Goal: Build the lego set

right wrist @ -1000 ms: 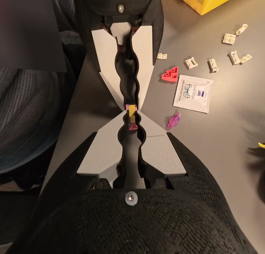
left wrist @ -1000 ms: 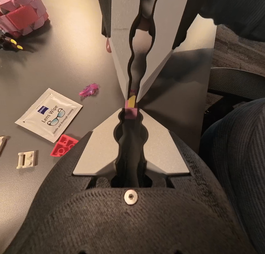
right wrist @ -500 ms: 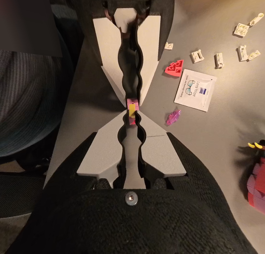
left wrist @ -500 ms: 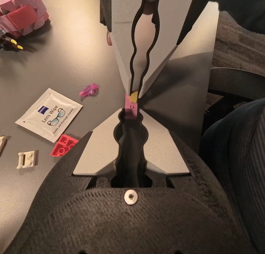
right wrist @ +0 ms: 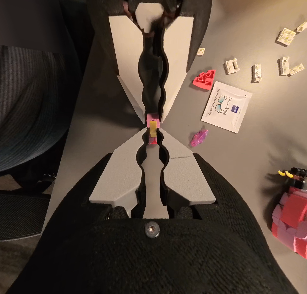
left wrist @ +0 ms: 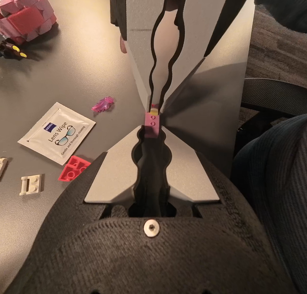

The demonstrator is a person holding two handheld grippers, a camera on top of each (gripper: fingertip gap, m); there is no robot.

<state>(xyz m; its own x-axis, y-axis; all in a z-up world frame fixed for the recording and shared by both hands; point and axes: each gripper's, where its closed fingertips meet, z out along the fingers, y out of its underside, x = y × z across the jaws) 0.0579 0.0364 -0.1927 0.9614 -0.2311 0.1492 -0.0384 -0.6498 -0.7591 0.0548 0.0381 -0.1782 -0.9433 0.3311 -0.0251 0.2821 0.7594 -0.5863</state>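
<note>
Your left hand-held gripper [left wrist: 151, 128] pinches pink brick [left wrist: 152, 122]; right hand-held gripper [right wrist: 152, 133], tip to tip opposite, pinches yellow piece [right wrist: 152, 128] lying on that brick. Both pinches same as moment ago, no release. Pair held above surface [left wrist: 83, 70] near its edge. Long axes of brick and yellow piece run gripper to gripper; brick studs face left camera. Pink leaf [left wrist: 103, 104] and white sachet [left wrist: 56, 133] lie beside
</note>
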